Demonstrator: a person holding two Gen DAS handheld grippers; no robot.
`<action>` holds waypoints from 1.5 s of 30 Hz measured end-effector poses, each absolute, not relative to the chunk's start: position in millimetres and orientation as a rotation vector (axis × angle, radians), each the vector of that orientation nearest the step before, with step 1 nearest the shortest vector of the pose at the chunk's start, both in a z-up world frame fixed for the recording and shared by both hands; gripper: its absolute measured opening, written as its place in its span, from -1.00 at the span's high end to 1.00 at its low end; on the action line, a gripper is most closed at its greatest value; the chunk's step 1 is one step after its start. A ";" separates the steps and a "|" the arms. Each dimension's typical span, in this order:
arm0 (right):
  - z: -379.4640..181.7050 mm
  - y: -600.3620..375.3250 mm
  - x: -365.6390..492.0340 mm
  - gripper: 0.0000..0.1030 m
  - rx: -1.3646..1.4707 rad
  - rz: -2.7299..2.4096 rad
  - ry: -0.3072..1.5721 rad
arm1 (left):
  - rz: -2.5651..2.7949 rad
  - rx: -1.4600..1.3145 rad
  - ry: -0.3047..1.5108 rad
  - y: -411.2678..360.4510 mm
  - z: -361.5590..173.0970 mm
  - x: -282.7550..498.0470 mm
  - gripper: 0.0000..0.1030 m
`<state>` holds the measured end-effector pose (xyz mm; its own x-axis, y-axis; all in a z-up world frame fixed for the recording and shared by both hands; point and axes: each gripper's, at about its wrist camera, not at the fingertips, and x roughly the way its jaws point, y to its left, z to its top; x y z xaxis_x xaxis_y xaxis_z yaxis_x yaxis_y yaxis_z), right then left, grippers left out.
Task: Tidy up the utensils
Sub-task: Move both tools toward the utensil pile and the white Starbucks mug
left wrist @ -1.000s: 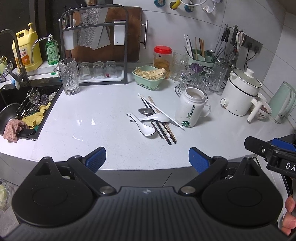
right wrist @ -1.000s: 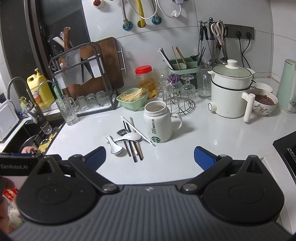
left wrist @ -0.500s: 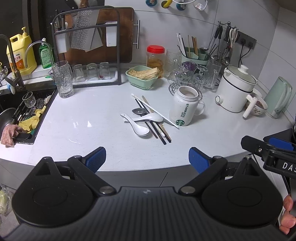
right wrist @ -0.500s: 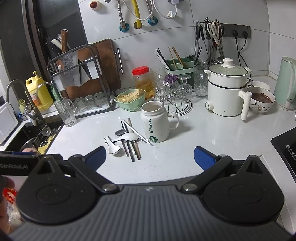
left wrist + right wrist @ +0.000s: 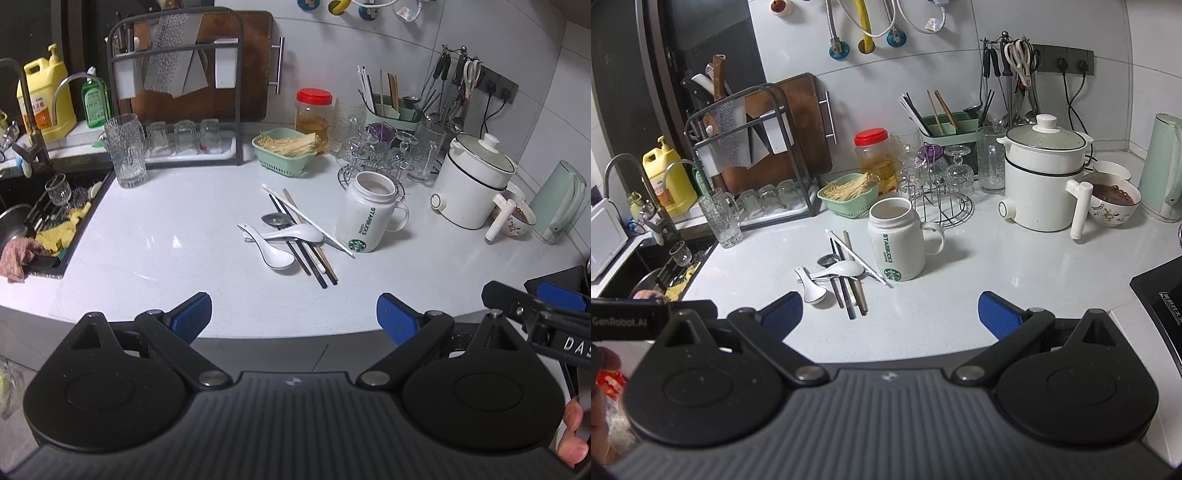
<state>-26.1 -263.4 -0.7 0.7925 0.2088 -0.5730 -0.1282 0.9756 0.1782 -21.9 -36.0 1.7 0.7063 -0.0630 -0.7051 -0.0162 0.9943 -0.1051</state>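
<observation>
A pile of utensils lies mid-counter: two white ceramic spoons (image 5: 275, 253) (image 5: 814, 290), a metal spoon (image 5: 276, 220), and several chopsticks (image 5: 310, 254) (image 5: 849, 291), black, brown and white. A white Starbucks mug (image 5: 369, 216) (image 5: 899, 240) stands upright just right of the pile. A green utensil holder (image 5: 384, 110) (image 5: 945, 127) with chopsticks stands at the back wall. My left gripper (image 5: 293, 314) is open and empty over the counter's front edge. My right gripper (image 5: 890, 310) is open and empty, also short of the pile.
A sink (image 5: 33, 229) with a glass and cloths is at the left. A dish rack (image 5: 177, 99), green basket (image 5: 286, 151), red-lidded jar (image 5: 313, 114), glass stand (image 5: 380, 158), white pot (image 5: 472, 184), bowl (image 5: 519, 221) and kettle (image 5: 561, 203) line the back and right.
Both grippers have pulled back and risen a little; the counter looks slightly farther away. Nothing on the counter has moved. Both stay open.
</observation>
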 end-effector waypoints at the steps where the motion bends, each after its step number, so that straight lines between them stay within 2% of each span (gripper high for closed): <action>1: -0.4 -263.8 -25.9 -1.00 0.128 0.182 0.638 | -0.026 -0.113 0.792 -36.6 2.2 -21.8 -0.90; 14: 5.1 -270.7 -22.1 -1.00 0.137 0.199 0.649 | -0.001 -0.101 0.790 -37.7 16.4 -14.1 -0.90; 26: 0.5 -253.4 -13.1 -1.00 0.145 0.169 0.669 | -0.052 -0.083 0.830 -26.1 8.8 -2.9 -0.90; 45: -20.8 -228.1 40.9 -1.00 0.234 0.116 0.680 | -0.132 -0.064 0.913 6.7 -13.6 94.3 -0.90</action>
<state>40.9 -228.1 -20.8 0.7724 0.1827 -0.6084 -0.0302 0.9672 0.2521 94.3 6.7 -13.6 0.6042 -0.1416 -0.7842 0.0870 0.9899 -0.1117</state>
